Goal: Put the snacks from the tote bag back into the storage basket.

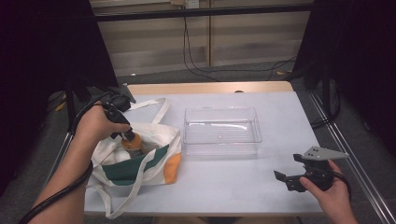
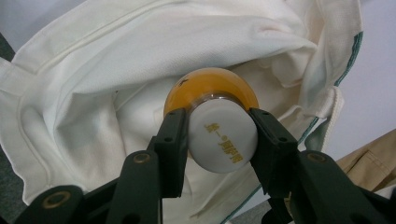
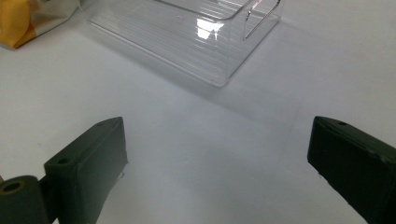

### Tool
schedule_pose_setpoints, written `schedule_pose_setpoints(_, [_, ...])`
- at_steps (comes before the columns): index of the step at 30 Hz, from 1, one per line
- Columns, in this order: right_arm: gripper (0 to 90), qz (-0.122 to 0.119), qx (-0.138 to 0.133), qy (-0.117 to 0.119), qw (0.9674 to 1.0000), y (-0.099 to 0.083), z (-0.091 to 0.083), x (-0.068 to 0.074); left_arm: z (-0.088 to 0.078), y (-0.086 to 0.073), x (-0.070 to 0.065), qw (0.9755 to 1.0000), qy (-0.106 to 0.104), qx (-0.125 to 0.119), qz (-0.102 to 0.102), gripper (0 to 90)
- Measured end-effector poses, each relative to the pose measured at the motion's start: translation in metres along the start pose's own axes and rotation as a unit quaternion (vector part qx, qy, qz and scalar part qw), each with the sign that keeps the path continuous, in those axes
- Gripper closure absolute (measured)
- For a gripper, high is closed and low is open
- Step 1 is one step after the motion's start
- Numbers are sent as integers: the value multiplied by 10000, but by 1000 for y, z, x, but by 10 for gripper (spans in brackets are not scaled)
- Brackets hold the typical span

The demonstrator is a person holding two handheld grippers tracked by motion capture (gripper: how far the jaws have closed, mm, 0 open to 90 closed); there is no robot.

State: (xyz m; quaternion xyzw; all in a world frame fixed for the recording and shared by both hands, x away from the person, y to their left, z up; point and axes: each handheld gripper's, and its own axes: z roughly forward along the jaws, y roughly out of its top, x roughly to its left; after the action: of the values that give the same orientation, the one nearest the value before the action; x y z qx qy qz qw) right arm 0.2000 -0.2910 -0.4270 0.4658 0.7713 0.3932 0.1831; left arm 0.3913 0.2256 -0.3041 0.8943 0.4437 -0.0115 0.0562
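Left gripper view: hand-held gripper (image 2: 219,140) clamps bottle (image 2: 219,126).

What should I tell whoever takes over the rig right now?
Left gripper: shut on the white cap of an orange bottle, at the mouth of the cloth bag.
Right gripper: open and holding nothing, low over the table at the near right.
Clear tray: mid-table, nothing in it.
Done: bottle gripped.
Left, probably: lift the bottle clear of the bag and set it in the tray. A white item also sits in the bag.
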Motion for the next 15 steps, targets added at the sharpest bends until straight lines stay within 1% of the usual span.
schedule_pose_setpoints(5, [44, -3, 8, -1, 10000, 0, 0, 0, -1, 2, 0, 9999, -16, 141, -46, 590])
schedule_pose_setpoints(6, [44, -26, 6, 15, 10000, 0, 0, 0, -1, 3, -1, 9999, 6, 145, -37, 590])
schedule_pose_setpoints(8, [44, -25, -5, 4, 10000, 0, 0, 0, -1, 4, -1, 9998, 19, 159, -101, 591])
schedule_pose_setpoints(10, [44, -21, -7, 2, 10000, 0, 0, 0, -1, 4, -2, 9998, 29, 181, -109, 591])
schedule_pose_setpoints(14, [44, -14, -5, 5, 10000, 0, 0, -1, -1, 3, -1, 9998, 10, 169, -53, 590])
schedule_pose_setpoints(15, [44, -8, -2, 3, 10000, 0, 0, -1, -1, 2, 0, 9999, 14, 116, -45, 589])
